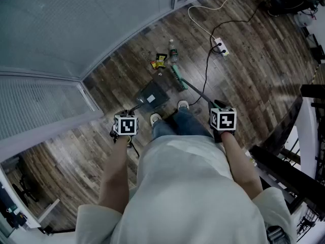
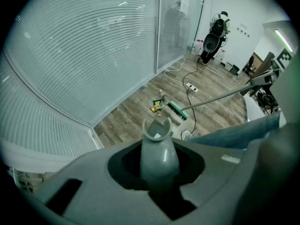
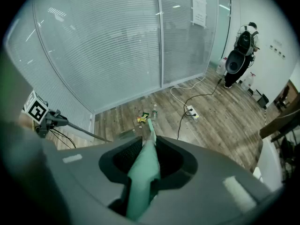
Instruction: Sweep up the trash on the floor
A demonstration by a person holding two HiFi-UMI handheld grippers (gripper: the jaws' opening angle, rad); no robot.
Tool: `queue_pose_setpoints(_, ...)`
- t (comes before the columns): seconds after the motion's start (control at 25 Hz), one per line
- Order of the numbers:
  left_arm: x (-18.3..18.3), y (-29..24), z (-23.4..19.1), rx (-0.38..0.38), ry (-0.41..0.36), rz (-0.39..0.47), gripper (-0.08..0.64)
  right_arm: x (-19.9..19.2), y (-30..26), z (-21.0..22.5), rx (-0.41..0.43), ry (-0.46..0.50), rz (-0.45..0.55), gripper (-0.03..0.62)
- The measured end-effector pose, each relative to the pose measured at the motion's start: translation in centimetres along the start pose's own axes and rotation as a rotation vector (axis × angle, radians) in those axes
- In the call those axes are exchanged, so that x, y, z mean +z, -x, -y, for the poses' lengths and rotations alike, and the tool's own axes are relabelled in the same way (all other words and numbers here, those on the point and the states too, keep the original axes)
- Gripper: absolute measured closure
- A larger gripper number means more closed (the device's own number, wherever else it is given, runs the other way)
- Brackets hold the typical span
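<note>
Down on the wood floor [image 1: 249,80] near the glass wall [image 1: 76,24], resting the broom head [image 1: 178,78] just beside the trash [image 1: 163,59], yellow wrappers [image 1: 159,62] and a small bottle [image 1: 173,51]. Clamping the right gripper [image 1: 223,120] on the green broom handle [image 3: 143,179]. Clamping the left gripper [image 1: 126,125] on the grey dustpan handle [image 2: 159,157], holding the dustpan [image 1: 152,96] on the floor between trash and shoes [image 1: 156,119].
</note>
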State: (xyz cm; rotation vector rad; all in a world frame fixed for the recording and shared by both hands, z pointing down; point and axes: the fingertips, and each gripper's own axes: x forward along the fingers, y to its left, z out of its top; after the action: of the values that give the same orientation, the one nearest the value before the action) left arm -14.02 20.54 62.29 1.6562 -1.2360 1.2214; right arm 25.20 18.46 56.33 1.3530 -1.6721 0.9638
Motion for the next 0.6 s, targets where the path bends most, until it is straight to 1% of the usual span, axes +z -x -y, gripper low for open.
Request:
queue_pose_setpoints(0.2,-0.1,-0.6,0.2,0.009,0.030,-0.002,0.469,0.5,-0.3,0.9,0.002,0.027,-0.016,0.491)
queue_pose_setpoints(0.4,-0.3,-1.0,-0.1,0.009,0.055,-0.014,0.469,1.1,-0.8,0.8,0.008,0.051,-0.027,0.491)
queue_pose_setpoints(0.6,0.0,-1.1,-0.5,0.016,0.056,-0.021,0.469,1.4,-1.4,0.7,0.009,0.037,-0.031,0.491)
